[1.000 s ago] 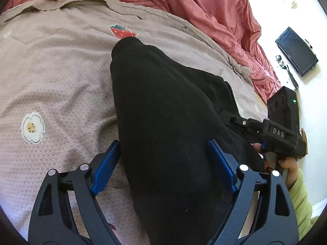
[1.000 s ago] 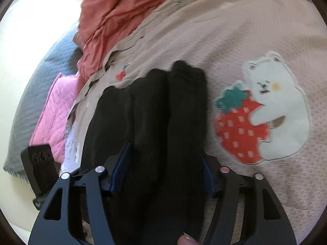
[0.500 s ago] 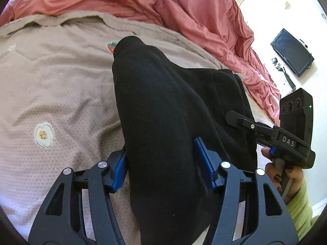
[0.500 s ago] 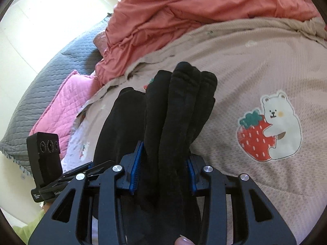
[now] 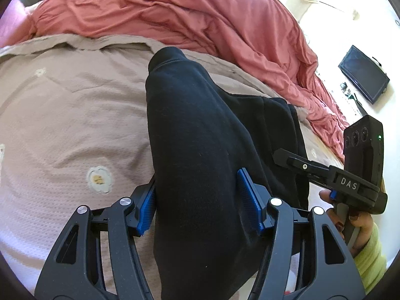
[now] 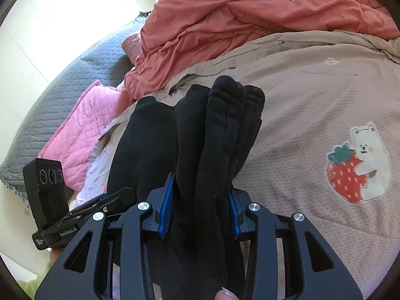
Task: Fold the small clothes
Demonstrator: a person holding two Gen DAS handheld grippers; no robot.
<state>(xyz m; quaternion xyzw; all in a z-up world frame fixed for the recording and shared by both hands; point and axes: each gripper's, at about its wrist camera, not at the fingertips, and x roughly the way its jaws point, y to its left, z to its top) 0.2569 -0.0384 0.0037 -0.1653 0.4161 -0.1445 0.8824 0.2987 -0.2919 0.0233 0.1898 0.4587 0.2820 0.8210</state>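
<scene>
Both grippers are pinching one black cloth (image 5: pixel 200 150) over a bed. The left gripper (image 5: pixel 200 200) has its blue fingers (image 5: pixel 246 195) pressed on a wide fold of the cloth, one on each side. The right gripper (image 6: pixel 200 205) squeezes a bunched-up part of the same cloth (image 6: pixel 220 137), with its blue fingers (image 6: pixel 167 205) tight on the folds. The cloth stands up from both grips and hangs down past the fingers toward the cameras.

Under the cloth lies a tan blanket (image 5: pixel 62 125). It has a little flower (image 5: pixel 98 178) on it. In the right view the blanket (image 6: pixel 312 100) shows a white bear hugging a strawberry (image 6: pixel 357 162), off to the right of the cloth.

A red quilt (image 5: pixel 175 12) is bunched up behind the blanket. In the right view a pink pad (image 6: pixel 82 130) and a grey cover (image 6: pixel 62 87) lie to the left of the quilt (image 6: pixel 250 12).

In the left view, the right gripper (image 5: pixel 325 175) shows at the right edge, held by a hand (image 5: pixel 350 220) in a yellow-green sleeve (image 5: pixel 370 262). A dark screen (image 5: pixel 362 75) lies on the pale floor beyond the bed. In the right view the left gripper (image 6: pixel 87 217) shows at the lower left, beside the cloth. A fingertip (image 6: pixel 225 295) peeks in at the bottom edge.
</scene>
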